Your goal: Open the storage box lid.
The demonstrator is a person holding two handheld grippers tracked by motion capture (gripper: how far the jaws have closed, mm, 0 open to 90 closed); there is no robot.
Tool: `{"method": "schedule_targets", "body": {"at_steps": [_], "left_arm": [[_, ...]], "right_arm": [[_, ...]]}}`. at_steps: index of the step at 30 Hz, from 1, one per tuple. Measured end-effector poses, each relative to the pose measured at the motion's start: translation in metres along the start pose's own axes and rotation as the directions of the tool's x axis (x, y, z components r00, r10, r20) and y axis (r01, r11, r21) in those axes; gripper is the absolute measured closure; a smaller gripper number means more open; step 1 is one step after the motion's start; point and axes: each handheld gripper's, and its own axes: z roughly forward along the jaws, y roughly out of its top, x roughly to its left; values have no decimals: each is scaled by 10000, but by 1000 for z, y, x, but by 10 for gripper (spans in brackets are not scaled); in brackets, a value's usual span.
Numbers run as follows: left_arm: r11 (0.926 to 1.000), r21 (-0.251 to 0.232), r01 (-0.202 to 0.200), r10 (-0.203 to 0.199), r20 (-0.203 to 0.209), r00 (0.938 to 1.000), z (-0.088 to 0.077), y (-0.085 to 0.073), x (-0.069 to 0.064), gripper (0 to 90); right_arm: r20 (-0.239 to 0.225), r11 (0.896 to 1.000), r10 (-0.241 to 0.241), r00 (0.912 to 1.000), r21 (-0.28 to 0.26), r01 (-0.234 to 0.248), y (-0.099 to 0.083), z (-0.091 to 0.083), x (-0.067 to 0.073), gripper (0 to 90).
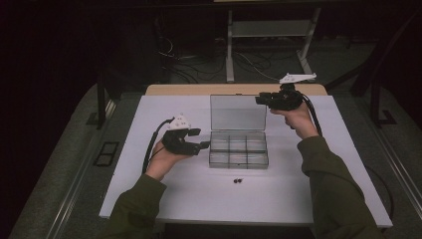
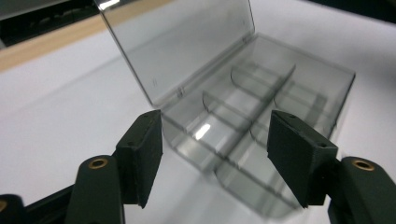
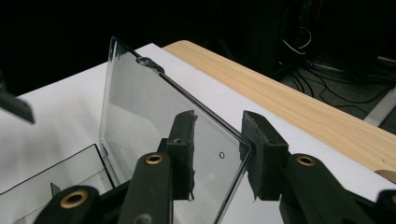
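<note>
box: clear plastic compartment box (image 1: 238, 150) is seen at frame centre on the white desk (image 1: 149, 194), lid (image 1: 238, 112) stood upright at the back.
left claw (image 1: 201, 139): held open, jaws set apart around the box's near-left corner (image 2: 170, 126), nothing gripped; pads not pressed on it.
right claw (image 1: 261, 99): lid's upper right corner (image 3: 243, 144) sits between its jaws; a gap is seen on both sides, so not clamped.
handling: judged light, stiff, slick, thin-walled; easily slid or cracked.
grip point: lid edge or outer wall is best taken, gently.
extras: two small dark bits (image 1: 239, 180) lie on the desk below the box.
</note>
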Motion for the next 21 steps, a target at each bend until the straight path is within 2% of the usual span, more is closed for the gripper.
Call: {"method": "schedule_targets", "body": {"at_steps": [6, 14, 17, 21], "left_arm": [[9993, 214, 312, -314, 101, 9995, -10, -24, -13, 296], [9982, 489, 361, -372, 217, 9991, -22, -47, -29, 252], [9973, 525, 518, -535, 324, 9980, -27, -54, -34, 238], [9972, 659, 367, -391, 352, 9986, -32, -60, -40, 224]], "right_arm": [[26, 9999, 115, 9999, 7, -115, 0, 1, -1, 641], [62, 9997, 201, 9998, 145, -202, 0, 4, -4, 633], [90, 9996, 230, 9997, 180, -232, 0, 5, -4, 629], [207, 9994, 286, 9994, 195, -290, -1, 7, -5, 614]]}}
